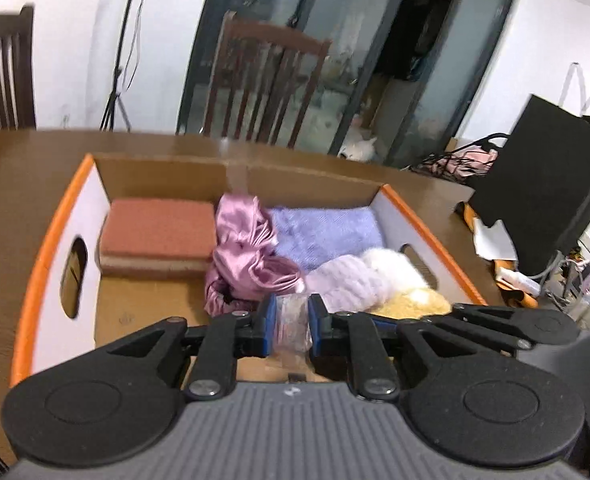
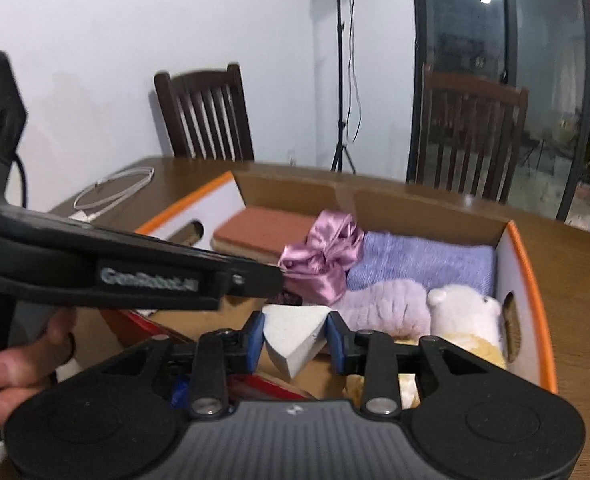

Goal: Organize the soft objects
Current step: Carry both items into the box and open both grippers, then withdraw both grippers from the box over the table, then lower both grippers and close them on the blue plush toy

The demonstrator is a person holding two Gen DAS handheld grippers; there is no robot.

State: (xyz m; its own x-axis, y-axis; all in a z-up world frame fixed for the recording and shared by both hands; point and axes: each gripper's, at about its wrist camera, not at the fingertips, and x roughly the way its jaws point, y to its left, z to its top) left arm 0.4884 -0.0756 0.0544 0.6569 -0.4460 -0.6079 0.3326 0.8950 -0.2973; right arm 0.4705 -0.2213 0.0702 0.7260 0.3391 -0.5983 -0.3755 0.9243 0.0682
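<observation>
Our left gripper clamps a clear packet. Our right gripper clamps a white wedge sponge, box at twelve o'clock.

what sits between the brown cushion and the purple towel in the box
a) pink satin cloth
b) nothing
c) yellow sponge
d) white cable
a, the bunched pink satin cloth lies in the box between the brown cushion on its left and the purple towel on its right.
</observation>
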